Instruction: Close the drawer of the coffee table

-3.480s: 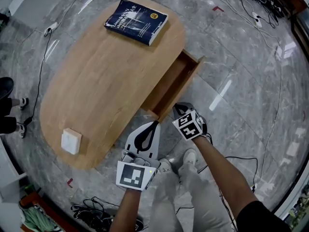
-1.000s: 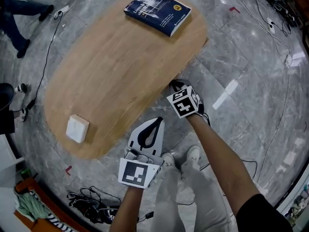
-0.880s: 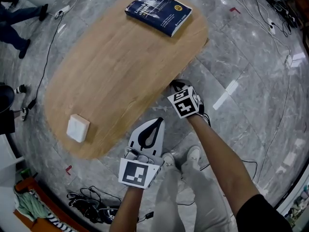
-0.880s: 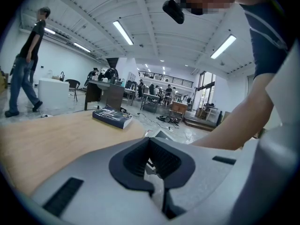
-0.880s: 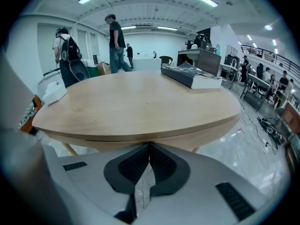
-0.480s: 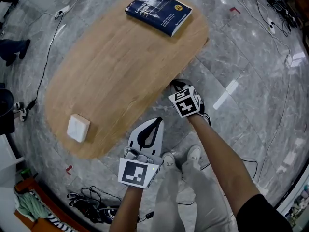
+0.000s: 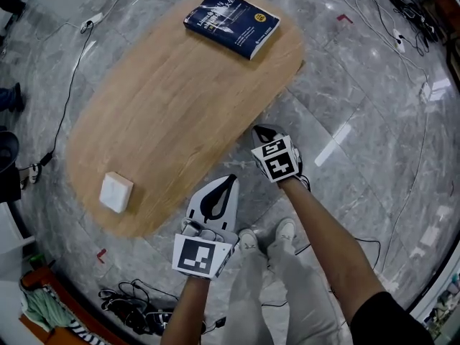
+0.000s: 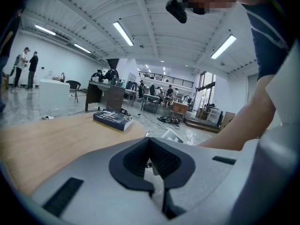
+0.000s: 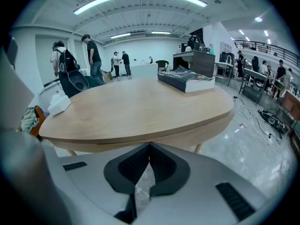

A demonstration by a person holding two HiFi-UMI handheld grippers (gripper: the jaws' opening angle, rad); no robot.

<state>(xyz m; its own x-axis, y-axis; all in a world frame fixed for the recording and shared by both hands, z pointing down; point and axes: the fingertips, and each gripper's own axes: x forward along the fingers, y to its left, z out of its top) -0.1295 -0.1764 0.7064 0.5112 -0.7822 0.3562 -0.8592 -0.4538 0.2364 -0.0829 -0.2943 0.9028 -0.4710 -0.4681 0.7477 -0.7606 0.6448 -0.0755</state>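
The oval wooden coffee table [image 7: 165, 113] shows no drawer sticking out in the head view. In the right gripper view the drawer front [image 9: 187, 137] lies flush in the table's side, marked only by a thin seam. My right gripper [image 7: 260, 129] is shut and empty, its tips just off the table's near edge, pointing at that side [image 9: 149, 144]. My left gripper [image 7: 231, 180] is also shut and empty, held lower and nearer my legs, close to the table's edge [image 8: 150, 139].
A dark blue book [image 7: 231, 22] lies at the table's far end and a small white box [image 7: 116, 192] at its near left end. Cables [image 7: 133, 311] trail on the marble floor. A bystander's shoe [image 7: 8, 98] shows at the left edge. My own shoes [image 7: 266, 239] are below the grippers.
The drawer, open 3.5 s ago, is now pushed in flush. Over the last second my right gripper has drawn slightly back from the table edge; the left has barely moved.
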